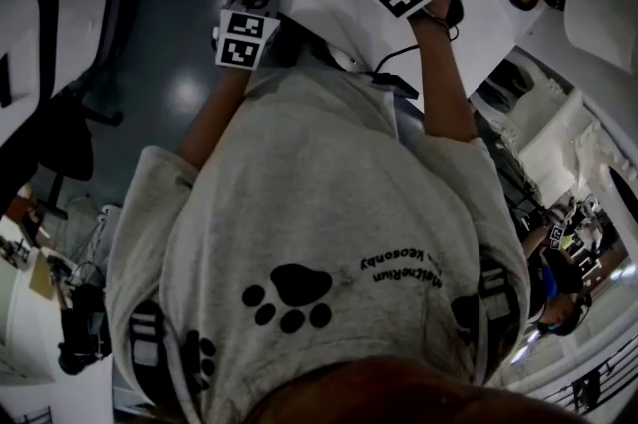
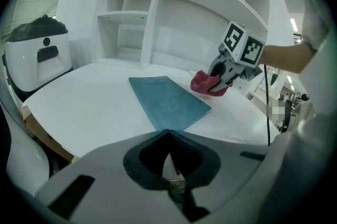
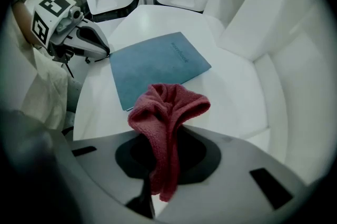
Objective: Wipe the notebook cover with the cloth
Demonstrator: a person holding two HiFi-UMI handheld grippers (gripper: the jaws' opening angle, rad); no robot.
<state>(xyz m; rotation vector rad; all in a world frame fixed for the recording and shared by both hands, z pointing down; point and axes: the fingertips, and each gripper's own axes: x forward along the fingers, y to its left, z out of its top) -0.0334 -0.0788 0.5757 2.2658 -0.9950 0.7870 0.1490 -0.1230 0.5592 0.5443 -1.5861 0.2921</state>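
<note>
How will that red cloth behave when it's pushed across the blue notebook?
Probably floppy: the cloth bunches in soft folds at the right gripper. Likely light, since its loop stands up unsupported. Its nubby weave should drag rather than slide on the notebook.

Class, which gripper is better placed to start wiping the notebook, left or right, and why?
Right. The right gripper holds the cloth in its jaws, beside the notebook; the left gripper is shut and empty.

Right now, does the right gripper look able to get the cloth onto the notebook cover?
Probably yes. The right gripper is shut on the red cloth just beside the blue notebook, which lies flat on the white table with nothing on its cover. The left gripper sits off its other side.
</note>
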